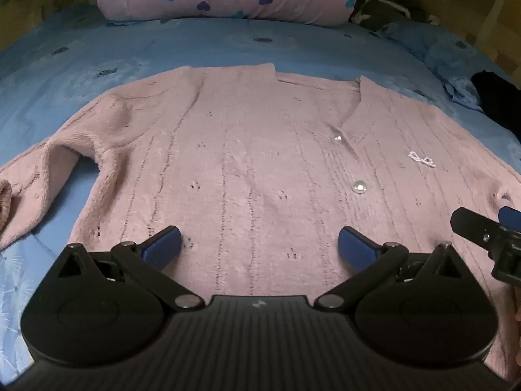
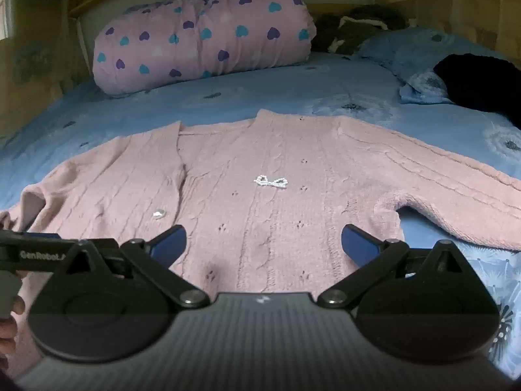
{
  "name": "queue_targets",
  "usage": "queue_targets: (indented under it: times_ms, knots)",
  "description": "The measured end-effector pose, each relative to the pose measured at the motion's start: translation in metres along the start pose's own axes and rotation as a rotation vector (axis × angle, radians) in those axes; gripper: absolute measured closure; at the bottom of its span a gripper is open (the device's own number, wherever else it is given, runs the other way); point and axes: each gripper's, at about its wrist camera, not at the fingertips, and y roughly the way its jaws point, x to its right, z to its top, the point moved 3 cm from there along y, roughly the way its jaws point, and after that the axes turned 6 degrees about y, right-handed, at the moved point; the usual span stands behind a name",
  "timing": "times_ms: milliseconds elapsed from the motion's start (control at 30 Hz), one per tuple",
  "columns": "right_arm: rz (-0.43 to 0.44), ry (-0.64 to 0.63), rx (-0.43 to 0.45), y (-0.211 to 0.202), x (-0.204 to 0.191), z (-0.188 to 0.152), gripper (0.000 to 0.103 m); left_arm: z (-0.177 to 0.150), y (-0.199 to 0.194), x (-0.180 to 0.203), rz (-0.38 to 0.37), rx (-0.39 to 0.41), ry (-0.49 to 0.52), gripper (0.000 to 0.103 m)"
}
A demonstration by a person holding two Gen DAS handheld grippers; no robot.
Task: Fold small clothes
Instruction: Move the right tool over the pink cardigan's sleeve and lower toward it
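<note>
A pink knitted cardigan [image 1: 247,150] lies spread flat, front up, on the blue bedsheet [image 1: 97,52], with pearl buttons and a small beaded bow [image 2: 271,181] on its chest. Its left sleeve [image 1: 35,176] is bent near the left edge. Its right sleeve [image 2: 456,195] stretches out to the right. My left gripper [image 1: 259,244] is open and empty over the cardigan's lower hem. My right gripper [image 2: 263,241] is open and empty over the hem's right half. The right gripper also shows at the left wrist view's right edge [image 1: 488,231].
A pink pillow with heart prints [image 2: 202,39] lies at the head of the bed. A black garment [image 2: 482,81] and a crumpled blue pillow [image 2: 420,88] sit at the right. Dark fabric [image 2: 355,29] lies beyond the pillow. Wooden walls surround the bed.
</note>
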Motion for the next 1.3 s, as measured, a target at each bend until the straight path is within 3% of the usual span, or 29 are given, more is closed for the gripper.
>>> queue_targets:
  times_ms: [600,967,1300]
  knots:
    - [-0.016,0.033,0.024,-0.003,0.010,0.005,0.000,0.005,-0.019,0.004,0.025,-0.028,-0.029,0.000]
    - [-0.024,0.088,0.032,-0.011,0.025,0.011,0.000,0.007,-0.038,0.029,-0.006,-0.033,-0.028,0.000]
    - [-0.088,0.270,0.023,-0.025,0.073,0.016,0.000,0.019,-0.043,0.059,-0.018,-0.043,0.019,0.000]
